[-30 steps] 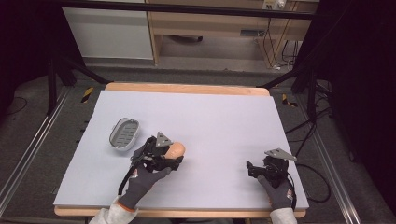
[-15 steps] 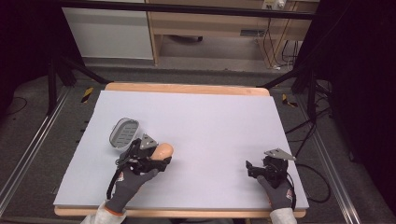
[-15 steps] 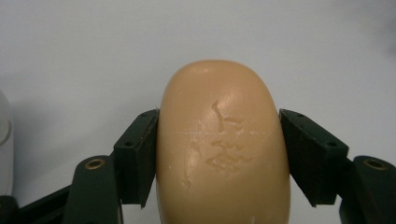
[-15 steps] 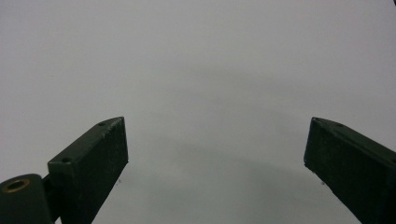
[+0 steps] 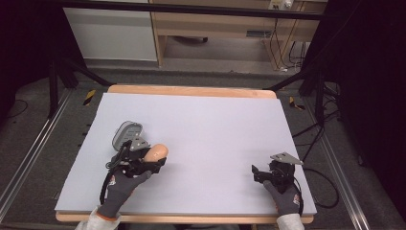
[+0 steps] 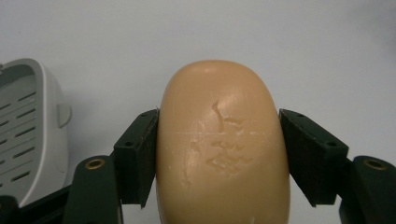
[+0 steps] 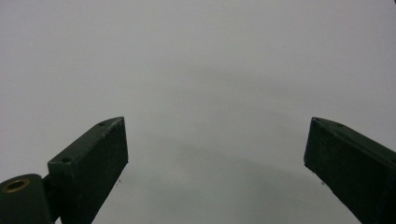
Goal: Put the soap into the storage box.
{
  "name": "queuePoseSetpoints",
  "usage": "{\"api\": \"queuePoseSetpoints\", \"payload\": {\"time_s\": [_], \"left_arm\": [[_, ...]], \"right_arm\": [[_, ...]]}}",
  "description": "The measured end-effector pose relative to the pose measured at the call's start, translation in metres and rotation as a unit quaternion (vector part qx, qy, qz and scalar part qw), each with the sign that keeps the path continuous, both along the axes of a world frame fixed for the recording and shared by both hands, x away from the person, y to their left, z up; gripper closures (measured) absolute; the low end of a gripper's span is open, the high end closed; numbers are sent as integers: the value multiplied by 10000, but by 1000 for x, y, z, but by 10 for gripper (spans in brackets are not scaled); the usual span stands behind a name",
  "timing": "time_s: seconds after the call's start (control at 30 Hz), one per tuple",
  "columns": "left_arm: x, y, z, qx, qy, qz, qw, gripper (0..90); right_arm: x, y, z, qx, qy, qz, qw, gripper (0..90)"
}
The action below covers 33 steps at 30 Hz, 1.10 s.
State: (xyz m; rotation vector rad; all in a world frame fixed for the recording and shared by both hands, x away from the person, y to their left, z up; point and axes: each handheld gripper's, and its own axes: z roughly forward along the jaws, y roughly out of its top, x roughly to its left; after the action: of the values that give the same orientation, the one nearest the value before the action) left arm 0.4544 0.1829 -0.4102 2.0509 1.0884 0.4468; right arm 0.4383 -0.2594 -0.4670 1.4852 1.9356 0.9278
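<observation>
A tan oval bar of soap (image 5: 158, 152) is clamped between the jaws of my left gripper (image 5: 154, 160) at the table's front left. In the left gripper view the soap (image 6: 219, 154) sits between both black pads (image 6: 140, 154), just above the white tabletop. A grey slotted soap dish (image 5: 127, 133) lies right behind and left of that gripper; in the left gripper view the dish (image 6: 25, 140) is at the left edge. My right gripper (image 5: 255, 173) rests at the front right with its jaws wide apart (image 7: 215, 154) over bare table.
The white tabletop (image 5: 215, 129) has a wooden rim, and its front edge runs just below both gloved hands. A cable trails off the right edge. Dark floor, metal rails and a cabinet lie beyond the table.
My left gripper has carried the soap leftward, closer to the soap dish. The dish and the right gripper have stayed where they were.
</observation>
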Motion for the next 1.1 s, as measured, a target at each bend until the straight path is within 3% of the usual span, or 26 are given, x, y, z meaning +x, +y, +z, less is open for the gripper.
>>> {"api": "queuePoseSetpoints", "payload": {"time_s": [0.53, 1.1], "left_arm": [[12, 22, 13, -119, -92, 204, 9997, 320], [29, 42, 29, -4, -201, 449, 9988, 320]], "right_arm": [[1, 1, -1, -29, 20, -3, 10000, 65], [2, 1, -1, -38, 18, 3, 10000, 65]]}}
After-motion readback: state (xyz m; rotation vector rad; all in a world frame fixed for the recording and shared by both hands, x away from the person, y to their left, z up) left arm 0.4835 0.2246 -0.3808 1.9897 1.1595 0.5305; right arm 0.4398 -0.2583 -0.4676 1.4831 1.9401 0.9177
